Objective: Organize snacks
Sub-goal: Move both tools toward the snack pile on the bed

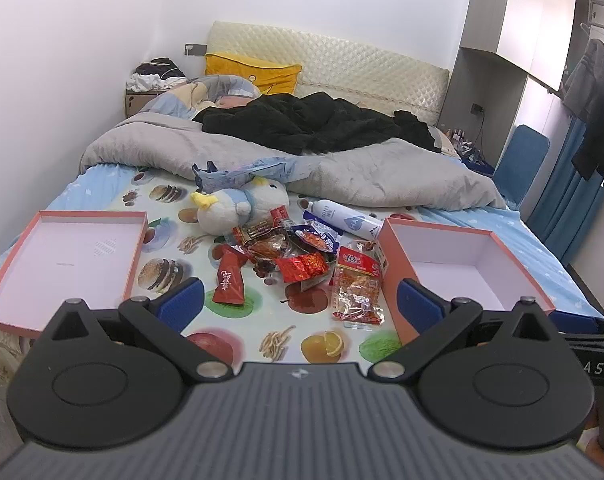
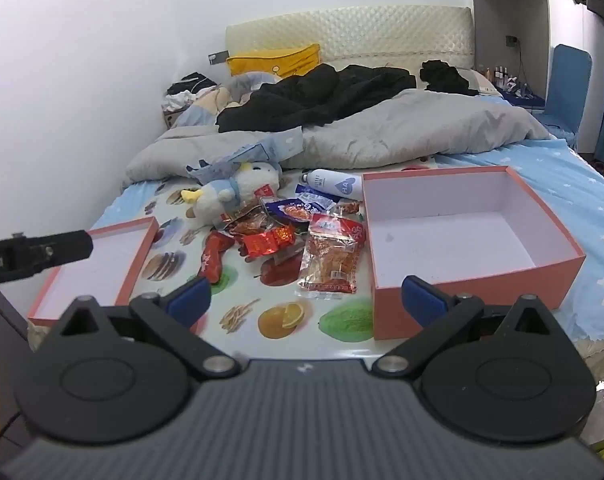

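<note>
A pile of red snack packets (image 1: 289, 252) lies on the fruit-print sheet in the middle of the bed; it also shows in the right wrist view (image 2: 277, 236). A clear packet of orange snacks (image 1: 358, 284) (image 2: 332, 256) lies at its right. An empty pink box (image 1: 466, 276) (image 2: 462, 240) stands right of the pile. Its shallow lid (image 1: 65, 256) (image 2: 101, 264) lies left. My left gripper (image 1: 299, 300) is open and empty, held short of the pile. My right gripper (image 2: 306, 300) is open and empty, near the box's front corner.
A plush duck (image 1: 237, 204) and a white bottle (image 1: 342, 218) lie just behind the snacks. A grey quilt (image 1: 342, 164) and black clothes (image 1: 314, 124) cover the far half of the bed. A wall runs along the left, blue curtains and a chair at right.
</note>
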Tool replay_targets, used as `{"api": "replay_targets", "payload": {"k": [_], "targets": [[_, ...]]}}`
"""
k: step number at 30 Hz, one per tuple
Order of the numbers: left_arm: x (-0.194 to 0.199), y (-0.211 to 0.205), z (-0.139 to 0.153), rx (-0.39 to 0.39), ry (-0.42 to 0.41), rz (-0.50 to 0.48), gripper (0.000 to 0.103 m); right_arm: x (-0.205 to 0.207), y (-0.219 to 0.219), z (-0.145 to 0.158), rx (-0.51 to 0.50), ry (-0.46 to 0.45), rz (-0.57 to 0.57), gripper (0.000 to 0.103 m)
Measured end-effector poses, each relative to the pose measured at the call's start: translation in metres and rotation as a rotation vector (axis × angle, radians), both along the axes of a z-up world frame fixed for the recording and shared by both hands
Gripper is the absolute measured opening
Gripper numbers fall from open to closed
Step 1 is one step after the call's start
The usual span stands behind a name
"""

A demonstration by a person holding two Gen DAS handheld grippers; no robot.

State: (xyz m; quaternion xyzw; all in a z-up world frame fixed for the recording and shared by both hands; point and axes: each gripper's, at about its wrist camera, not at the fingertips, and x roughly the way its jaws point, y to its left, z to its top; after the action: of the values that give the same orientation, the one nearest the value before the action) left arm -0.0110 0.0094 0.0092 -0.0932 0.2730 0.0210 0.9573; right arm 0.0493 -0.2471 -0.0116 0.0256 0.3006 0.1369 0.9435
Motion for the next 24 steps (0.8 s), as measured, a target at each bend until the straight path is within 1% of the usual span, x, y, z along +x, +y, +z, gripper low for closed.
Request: {"api": "replay_targets", "payload": {"k": [19,24], "targets": [[-0.0008,0.0033,0.0001,0.004,0.003,0.004,0.103,0.0031,0.0012,-0.0019,0.006,0.015,0.000,0.103],[-0.0021,0.0041,0.0000,0.024,0.002,0.012,0.103,0.0036,0.0016,-0.0025,0.001,0.019,-0.001,0.103]]}}
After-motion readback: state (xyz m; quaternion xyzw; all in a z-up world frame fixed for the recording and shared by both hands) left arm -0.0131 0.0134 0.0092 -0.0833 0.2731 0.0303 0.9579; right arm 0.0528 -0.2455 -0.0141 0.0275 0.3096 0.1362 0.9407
